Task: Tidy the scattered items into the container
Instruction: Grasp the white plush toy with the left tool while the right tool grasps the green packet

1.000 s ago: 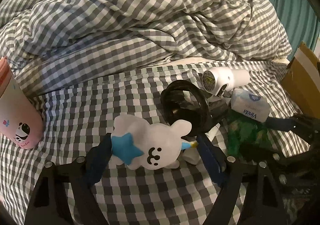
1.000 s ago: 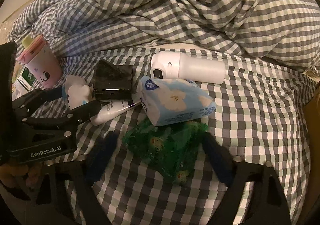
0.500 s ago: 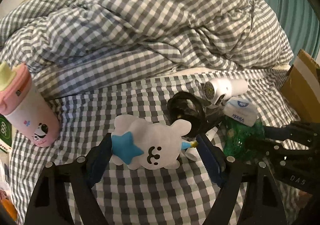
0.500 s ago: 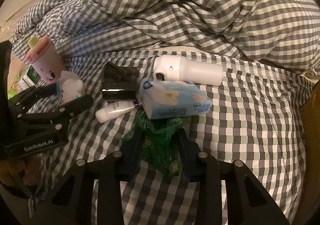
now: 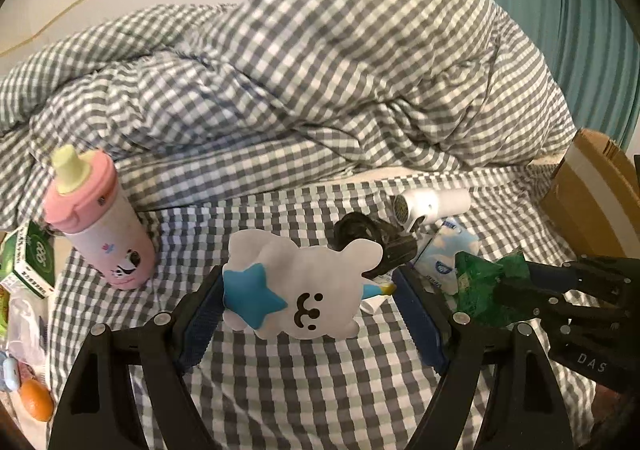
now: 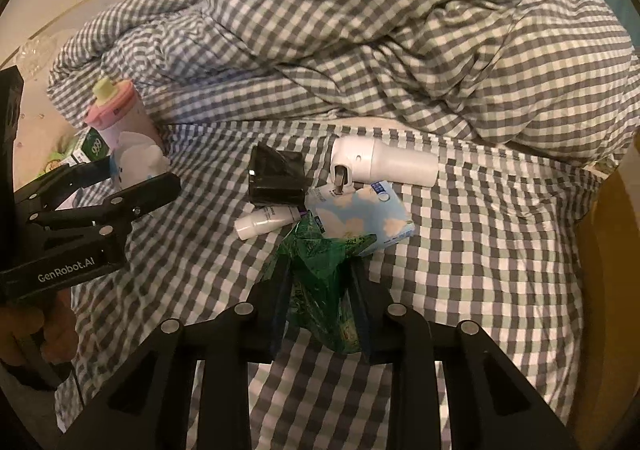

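The right tongs point(image 6: 320, 306) have just been closed onto the green packet point(image 6: 324, 290), now raised off the bed point(image 6: 480, 290). The plush toy point(image 5: 296, 290) is pinched in the left tongs point(image 5: 308, 302); both items can be carried to the cardboard box point(image 5: 592, 194) at the bed's right edge.

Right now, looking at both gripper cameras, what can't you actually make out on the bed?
- Cardboard box: cut off by the left wrist view's right edge; its inside is unseen.
- Plush toy: in the right wrist view, mostly hidden behind the left gripper.
- Small white tube: label print too small to read; its far end is tucked under the black object.
- Green packet: crumpled between the right gripper fingers; its print is unreadable.
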`<state>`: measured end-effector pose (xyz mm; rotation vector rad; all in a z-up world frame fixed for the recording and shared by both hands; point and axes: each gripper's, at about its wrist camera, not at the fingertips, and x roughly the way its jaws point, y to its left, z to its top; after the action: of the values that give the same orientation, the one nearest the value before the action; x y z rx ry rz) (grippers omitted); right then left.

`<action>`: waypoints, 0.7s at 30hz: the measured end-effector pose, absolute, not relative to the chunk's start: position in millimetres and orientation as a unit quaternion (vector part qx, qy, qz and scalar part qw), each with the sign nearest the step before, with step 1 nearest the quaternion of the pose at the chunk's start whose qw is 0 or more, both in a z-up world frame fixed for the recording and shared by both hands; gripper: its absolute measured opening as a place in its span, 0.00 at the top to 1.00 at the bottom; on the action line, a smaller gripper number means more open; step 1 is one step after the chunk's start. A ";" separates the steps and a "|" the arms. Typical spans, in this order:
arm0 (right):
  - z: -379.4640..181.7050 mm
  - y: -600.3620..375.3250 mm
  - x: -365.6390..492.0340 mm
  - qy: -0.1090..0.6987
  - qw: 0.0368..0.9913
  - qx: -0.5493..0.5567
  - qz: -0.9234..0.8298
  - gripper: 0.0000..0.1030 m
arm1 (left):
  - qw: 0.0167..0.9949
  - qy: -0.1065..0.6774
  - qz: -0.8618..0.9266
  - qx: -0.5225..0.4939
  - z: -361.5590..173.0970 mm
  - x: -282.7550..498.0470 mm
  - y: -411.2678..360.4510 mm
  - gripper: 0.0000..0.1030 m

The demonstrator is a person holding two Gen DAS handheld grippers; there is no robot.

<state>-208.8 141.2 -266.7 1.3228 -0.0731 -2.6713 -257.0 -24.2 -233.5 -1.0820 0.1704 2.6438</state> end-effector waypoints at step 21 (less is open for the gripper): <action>-174.0 159.7 -131.9 -0.028 0.068 0.367 -0.927 0.74 | 0.124 0.037 0.940 -0.315 -144.3 -172.4 -19.1 0.19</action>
<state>-131.9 159.7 -174.0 1.1067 -0.0836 -2.7941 -172.4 -19.1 -144.3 -0.9197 0.1091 2.7410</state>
